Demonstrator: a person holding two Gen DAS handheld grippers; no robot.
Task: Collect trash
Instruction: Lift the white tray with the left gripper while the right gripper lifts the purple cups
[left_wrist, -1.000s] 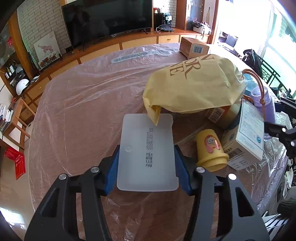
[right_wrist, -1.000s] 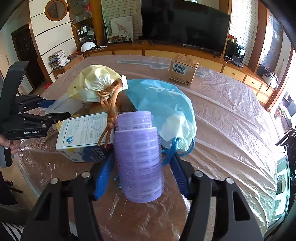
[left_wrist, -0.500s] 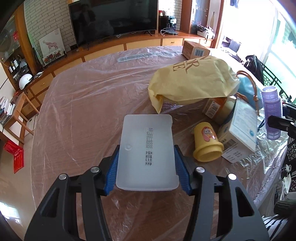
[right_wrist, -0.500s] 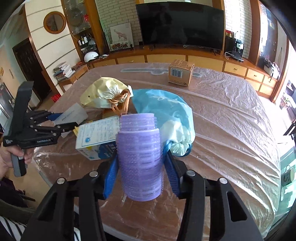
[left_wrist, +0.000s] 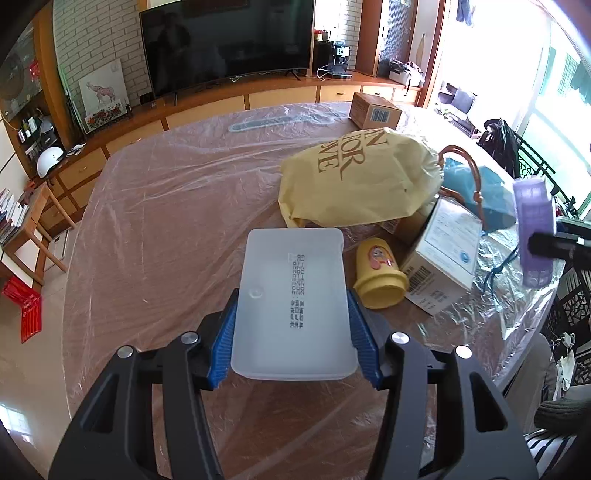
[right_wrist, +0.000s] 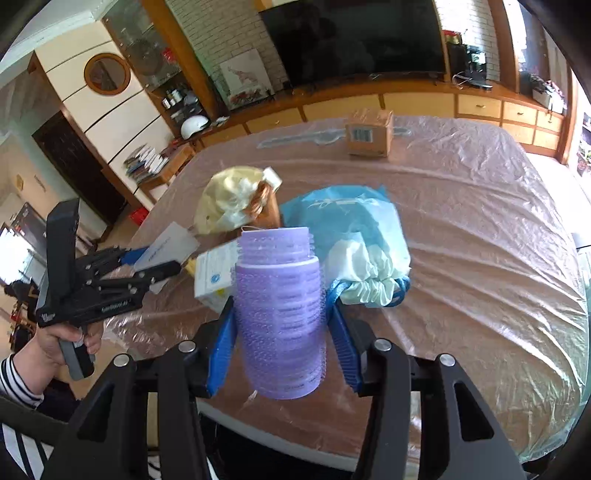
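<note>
Left gripper (left_wrist: 291, 343): closed on the white plastic tray (left_wrist: 293, 302), blue pads pressed to both long sides; the tray is held flat over the near edge of the table (left_wrist: 155, 221).

Right gripper (right_wrist: 282, 349): clamped around the purple roller (right_wrist: 280, 314), a ribbed cylinder standing upright between the pads, carried just off the near edge; the left wrist view shows the same roller (left_wrist: 533, 229) blurred, over the right edge.

Picked up: two pieces, one per tool, both look clear of the tabletop.

Left on the table, near right corner: yellow cup (left_wrist: 380, 275) lying on its side, just beside the white carton (left_wrist: 441, 266), which leans tilted.

Left on the table, behind those: yellow bag (left_wrist: 360, 181) slumped over small boxes, with the blue bag (right_wrist: 347, 225) touching it and a brown cord handle (left_wrist: 461, 162) between the two.

Left on the table, far edge: cardboard box (right_wrist: 369, 134) sitting well apart from the pile.

Bin: none in either view, so where the held pieces go cannot be told.

Progress: early to middling by the look of it; nothing visibly dropped anywhere yet, and whether the bags count as trash or as carriers is unclear.

Next call: both tools are full, so a drop-off seems needed before the cup or carton can be taken.

Watch-out: the plastic sheet on the table is wrinkled and slick-looking; the cup could roll if nudged.
</note>
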